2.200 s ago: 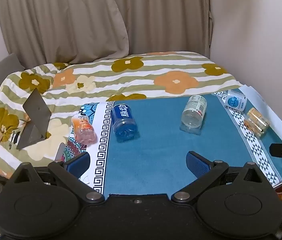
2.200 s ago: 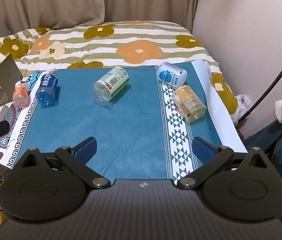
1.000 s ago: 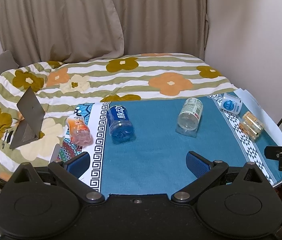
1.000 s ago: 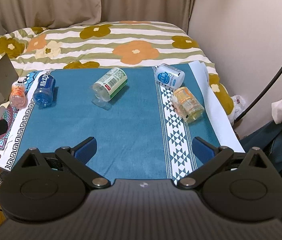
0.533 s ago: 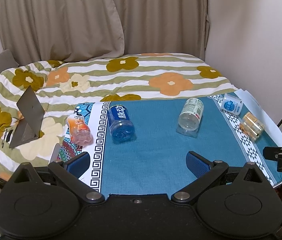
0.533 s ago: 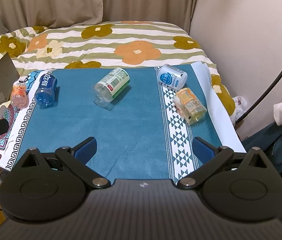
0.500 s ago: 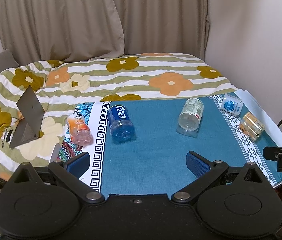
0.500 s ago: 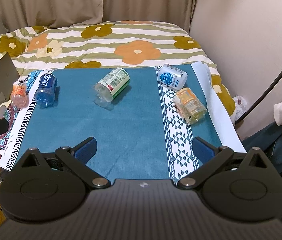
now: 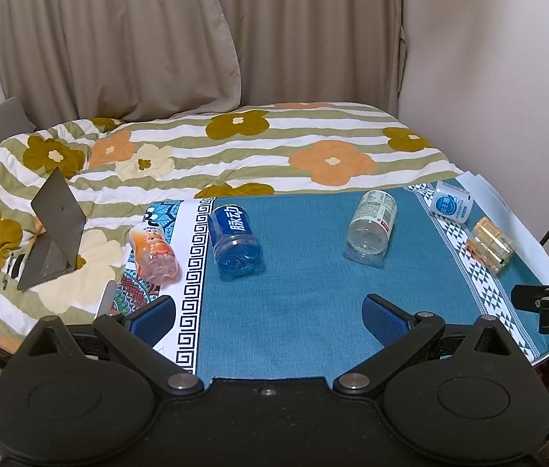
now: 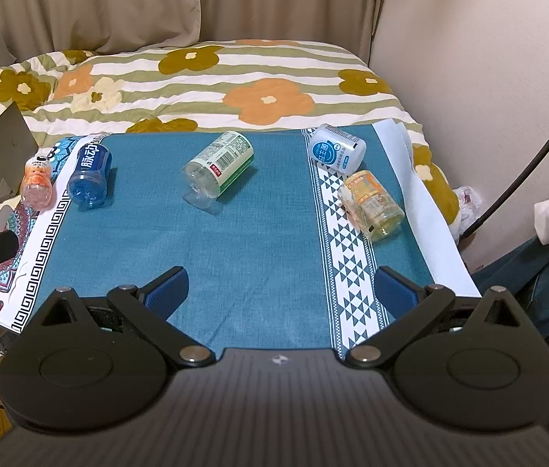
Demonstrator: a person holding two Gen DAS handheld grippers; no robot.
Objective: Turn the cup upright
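Left wrist view: left gripper (image 9: pixel 268 317) — fingers apart, holding nothing.
Right gripper (image 10: pixel 280 286): fingers apart.
Cups: five on their sides along the table's (image 10: pixel 259 241) far edge — blue cup (image 9: pixel 234 239) near its left edge.

Five cups (image 9: pixel 234 240) lie sideways on cloth (image 9: pixel 294 311) (left tongs (image 9: pixel 268 317) spread).

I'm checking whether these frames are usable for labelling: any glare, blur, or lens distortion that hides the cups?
Left wrist view: strong fisheye bending with dark corners, yet the blue cup and clear cup lie sharp, without glare. Right wrist view: same distortion, even soft light, short shadows; the yellow cup and white cup read clearly.
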